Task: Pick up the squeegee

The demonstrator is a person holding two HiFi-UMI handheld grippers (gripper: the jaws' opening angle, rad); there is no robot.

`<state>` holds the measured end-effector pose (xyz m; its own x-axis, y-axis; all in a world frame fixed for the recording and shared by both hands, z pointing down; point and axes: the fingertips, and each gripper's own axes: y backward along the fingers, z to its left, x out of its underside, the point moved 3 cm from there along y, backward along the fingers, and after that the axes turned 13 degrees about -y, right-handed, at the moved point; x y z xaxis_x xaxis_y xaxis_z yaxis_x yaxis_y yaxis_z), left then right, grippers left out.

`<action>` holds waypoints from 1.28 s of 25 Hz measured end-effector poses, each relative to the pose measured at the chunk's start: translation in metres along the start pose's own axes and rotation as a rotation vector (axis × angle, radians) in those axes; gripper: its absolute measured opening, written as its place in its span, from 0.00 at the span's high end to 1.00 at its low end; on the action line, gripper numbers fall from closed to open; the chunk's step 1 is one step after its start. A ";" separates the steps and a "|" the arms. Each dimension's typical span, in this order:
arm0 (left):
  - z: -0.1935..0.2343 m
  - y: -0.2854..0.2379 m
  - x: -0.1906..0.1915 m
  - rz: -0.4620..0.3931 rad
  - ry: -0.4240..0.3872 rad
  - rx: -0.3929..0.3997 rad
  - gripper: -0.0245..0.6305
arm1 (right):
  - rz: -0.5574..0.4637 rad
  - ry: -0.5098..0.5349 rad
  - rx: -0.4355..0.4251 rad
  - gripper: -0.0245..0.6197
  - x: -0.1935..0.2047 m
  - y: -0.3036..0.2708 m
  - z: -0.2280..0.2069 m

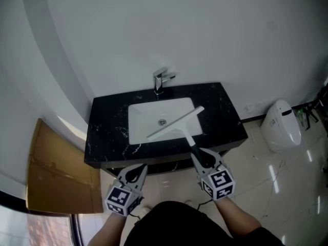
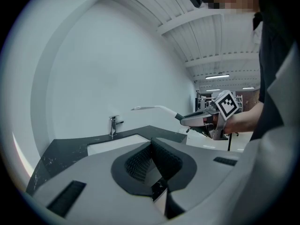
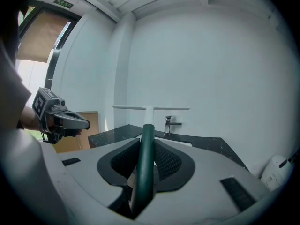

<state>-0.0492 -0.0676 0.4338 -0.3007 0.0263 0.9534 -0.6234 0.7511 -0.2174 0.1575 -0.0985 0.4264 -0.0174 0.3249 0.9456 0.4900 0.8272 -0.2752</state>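
Note:
The squeegee (image 1: pixel 176 122) has a long white blade and a dark green handle. It hangs in the air over the white basin (image 1: pixel 148 114), blade tilted. My right gripper (image 1: pixel 197 154) is shut on its handle. In the right gripper view the green handle (image 3: pixel 145 158) runs up between the pads to the level white blade (image 3: pixel 151 108). My left gripper (image 1: pixel 137 170) is lower left, in front of the counter's edge, shut with nothing in it. In the left gripper view its pads (image 2: pixel 140 163) meet at the tip, with the right gripper (image 2: pixel 194 120) and squeegee (image 2: pixel 152 108) to the right.
The black marble counter (image 1: pixel 110 129) holds the basin and a chrome faucet (image 1: pixel 161 79) against a white wall. A white toilet (image 1: pixel 281 124) stands on the glossy floor at right. A brown cardboard panel (image 1: pixel 56 173) leans at left.

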 end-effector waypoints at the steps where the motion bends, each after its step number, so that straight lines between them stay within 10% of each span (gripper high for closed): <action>1: 0.001 0.002 0.001 0.003 0.006 -0.004 0.97 | -0.006 0.002 0.001 0.81 -0.001 0.001 0.001; 32: -0.004 0.009 -0.003 -0.004 0.017 -0.027 0.97 | -0.031 0.027 -0.042 0.81 -0.008 0.008 0.008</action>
<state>-0.0509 -0.0581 0.4298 -0.2855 0.0345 0.9577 -0.6049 0.7686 -0.2080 0.1547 -0.0912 0.4158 -0.0098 0.2859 0.9582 0.5254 0.8168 -0.2384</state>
